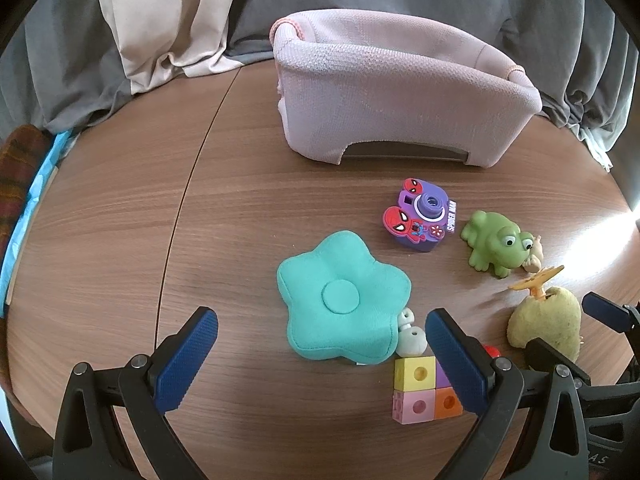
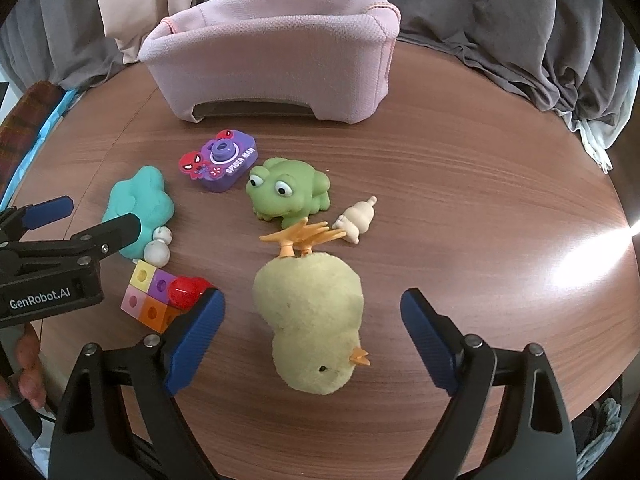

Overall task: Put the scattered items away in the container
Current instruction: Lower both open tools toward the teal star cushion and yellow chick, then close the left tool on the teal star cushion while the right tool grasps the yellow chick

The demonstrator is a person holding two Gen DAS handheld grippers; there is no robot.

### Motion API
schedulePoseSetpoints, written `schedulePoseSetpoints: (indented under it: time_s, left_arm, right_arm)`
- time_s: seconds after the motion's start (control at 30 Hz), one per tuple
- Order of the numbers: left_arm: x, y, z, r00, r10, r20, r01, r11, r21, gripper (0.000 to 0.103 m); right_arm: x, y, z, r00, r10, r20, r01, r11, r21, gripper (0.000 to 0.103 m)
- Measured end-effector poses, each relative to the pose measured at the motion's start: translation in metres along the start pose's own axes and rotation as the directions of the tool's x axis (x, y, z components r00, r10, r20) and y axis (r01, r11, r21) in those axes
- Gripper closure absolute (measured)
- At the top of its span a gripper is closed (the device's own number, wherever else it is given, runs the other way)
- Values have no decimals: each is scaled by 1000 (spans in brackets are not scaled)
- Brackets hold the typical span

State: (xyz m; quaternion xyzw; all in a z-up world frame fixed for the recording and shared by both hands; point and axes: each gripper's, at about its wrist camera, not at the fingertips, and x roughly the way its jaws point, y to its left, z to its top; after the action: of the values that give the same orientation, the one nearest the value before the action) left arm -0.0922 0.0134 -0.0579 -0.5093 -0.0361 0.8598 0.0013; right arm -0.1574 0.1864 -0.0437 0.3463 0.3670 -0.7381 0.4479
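From my right gripper [image 2: 312, 338] I see the jaws spread around the yellow plush chick [image 2: 308, 320], pads off it. My left gripper [image 1: 322, 354], also spread, hides part of the block cluster [image 1: 416, 392]; a red piece [image 2: 186, 290] barely shows. The pink fabric bin [image 2: 276, 72] stands beyond the toys, its inside hidden, with bare table [image 2: 460, 184] to its right.

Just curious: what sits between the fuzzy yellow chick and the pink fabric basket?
In the right wrist view, the green rubber frog lies between the chick and basket.
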Motion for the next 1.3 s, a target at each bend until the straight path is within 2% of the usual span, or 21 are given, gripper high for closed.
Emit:
schedulePoseSetpoints:
  time_s: [0.6,0.87,1.3]
  left_arm:
    - [12,-2,1,1000,-9,-16,9,1000,-3,1]
    - [20,3,1,999,-8,-32,7,1000,-17,1]
    - [34,5,7,999,-19,-51,18,1000,-26,1]
  right_arm:
    - [8,-1,-2,1000,7,-17,-7,1000,2,18]
    - [18,-4,-2,999,3,-39,-2,1000,10,28]
    - [25,-6,-1,999,17,-47,-17,1000,12,28]
